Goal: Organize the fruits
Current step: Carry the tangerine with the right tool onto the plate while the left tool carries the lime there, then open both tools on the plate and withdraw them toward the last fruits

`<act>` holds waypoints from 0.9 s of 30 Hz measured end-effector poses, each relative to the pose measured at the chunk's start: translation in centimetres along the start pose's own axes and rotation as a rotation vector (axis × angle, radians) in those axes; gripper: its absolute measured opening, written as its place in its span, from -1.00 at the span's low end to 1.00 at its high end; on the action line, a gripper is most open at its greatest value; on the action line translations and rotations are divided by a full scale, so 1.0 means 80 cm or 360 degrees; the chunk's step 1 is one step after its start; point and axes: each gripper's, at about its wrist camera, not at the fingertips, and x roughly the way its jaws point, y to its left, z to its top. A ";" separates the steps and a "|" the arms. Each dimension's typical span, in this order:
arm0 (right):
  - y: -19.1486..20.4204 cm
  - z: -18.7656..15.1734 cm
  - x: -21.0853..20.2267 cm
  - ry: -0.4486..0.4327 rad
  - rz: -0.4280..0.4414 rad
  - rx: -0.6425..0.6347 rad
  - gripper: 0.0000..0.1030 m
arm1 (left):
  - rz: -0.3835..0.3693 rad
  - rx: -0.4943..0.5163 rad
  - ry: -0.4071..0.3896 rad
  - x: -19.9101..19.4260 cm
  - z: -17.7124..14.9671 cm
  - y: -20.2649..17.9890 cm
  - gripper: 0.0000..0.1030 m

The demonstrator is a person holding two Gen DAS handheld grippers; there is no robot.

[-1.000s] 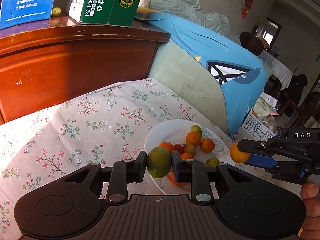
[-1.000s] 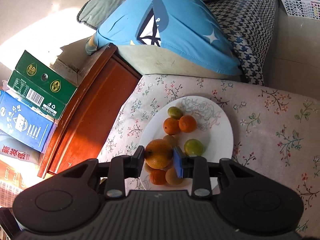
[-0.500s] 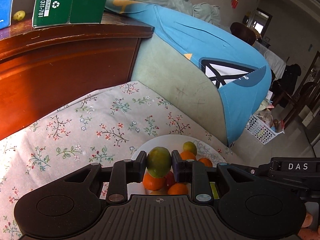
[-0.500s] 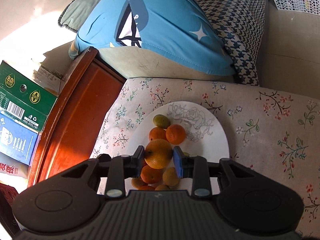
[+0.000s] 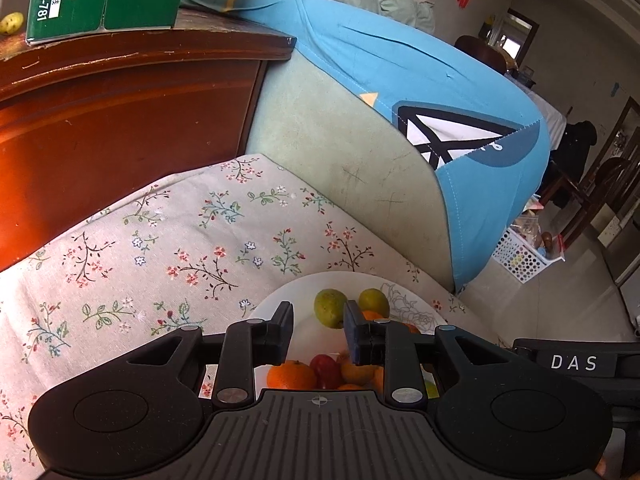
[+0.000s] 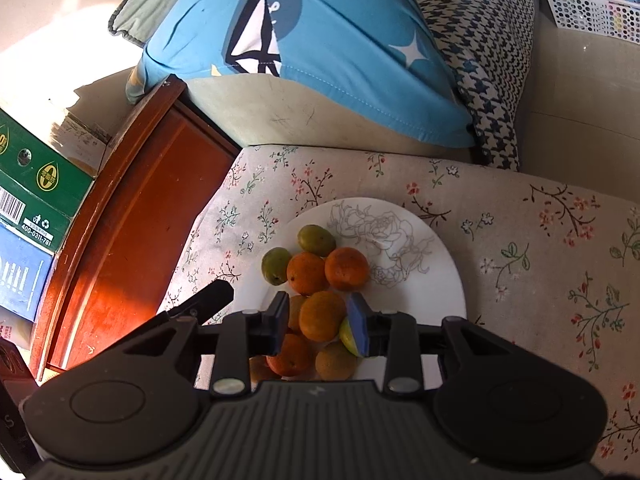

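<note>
Floral cloth [image 5: 168, 248] is covering the bench, with a wooden cabinet [image 5: 120, 120] and a blue cushion [image 5: 420, 92] behind it.

Left wrist view: your left gripper [image 5: 318, 330] is hanging over the white plate [image 5: 276, 304], its jaws parted and holding nothing. A green fruit [image 5: 329, 308] is lying on the plate just beyond the fingertips, beside a second green one [image 5: 373, 301].

Right wrist view: your right gripper [image 6: 318, 322] is hovering low over the pile on the white plate [image 6: 420, 264]. An orange [image 6: 322, 315] is sitting between the jaws; you cannot tell whether the pads are pressing it. Two more oranges [image 6: 347, 268] and two green fruits [image 6: 316, 240] are resting farther up the plate. The left gripper's finger [image 6: 208, 300] is showing at left.
</note>
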 end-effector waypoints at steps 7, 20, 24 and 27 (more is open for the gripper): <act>0.002 0.006 -0.010 -0.0027 0.0048 0.0013 -0.31 | 0.0008 -0.0025 -0.0050 -0.026 0.012 -0.006 -0.38; 0.024 -0.012 -0.025 0.0000 0.0113 -0.0168 -0.25 | 0.0093 -0.0080 -0.0137 -0.109 -0.003 0.012 0.24; 0.033 -0.023 -0.029 0.0017 0.0133 -0.0220 -0.25 | 0.0124 -0.0075 -0.0113 -0.124 -0.020 0.016 0.25; 0.037 -0.032 -0.031 0.0033 0.0139 -0.0242 -0.25 | 0.0157 -0.0046 -0.0097 -0.132 -0.032 0.016 0.25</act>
